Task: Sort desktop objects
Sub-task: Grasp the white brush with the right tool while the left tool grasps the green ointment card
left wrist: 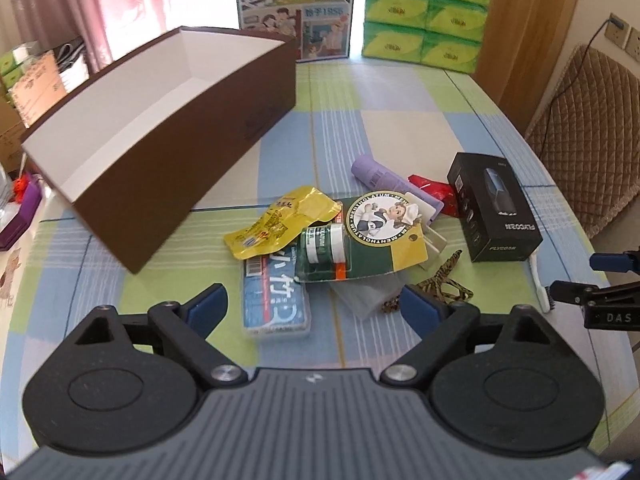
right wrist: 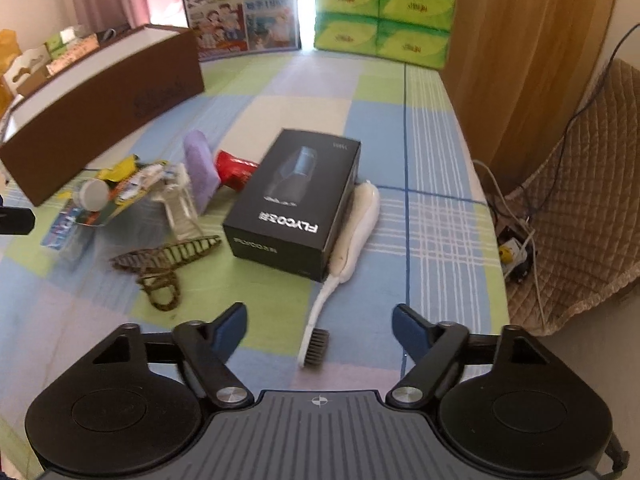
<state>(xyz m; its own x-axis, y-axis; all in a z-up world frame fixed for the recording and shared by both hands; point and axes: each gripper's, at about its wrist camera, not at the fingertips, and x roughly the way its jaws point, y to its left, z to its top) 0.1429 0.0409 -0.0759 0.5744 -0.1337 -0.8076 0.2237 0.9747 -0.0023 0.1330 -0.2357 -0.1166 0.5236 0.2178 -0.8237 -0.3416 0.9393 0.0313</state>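
Note:
A pile of small objects lies mid-table: a green Mentholatum blister pack (left wrist: 368, 240), a yellow snack packet (left wrist: 280, 224), a blue tissue pack (left wrist: 276, 300), a purple tube (left wrist: 384, 178), a black FLYCO box (left wrist: 496, 208) and a camouflage cord (left wrist: 440, 284). An open, empty brown box (left wrist: 160, 128) stands at the left. My left gripper (left wrist: 316, 308) is open just in front of the tissue pack. My right gripper (right wrist: 320, 328) is open around the bristle head of a white toothbrush (right wrist: 316, 344), in front of the FLYCO box (right wrist: 296, 200). The right gripper also shows in the left wrist view (left wrist: 576, 276).
A plaid cloth (right wrist: 432, 216) covers the table. Green tissue packs (left wrist: 424, 12) and a picture board (left wrist: 296, 8) stand at the far edge. A quilted chair (right wrist: 580, 200) and cables are off the right edge. Cluttered boxes (left wrist: 36, 76) sit at the far left.

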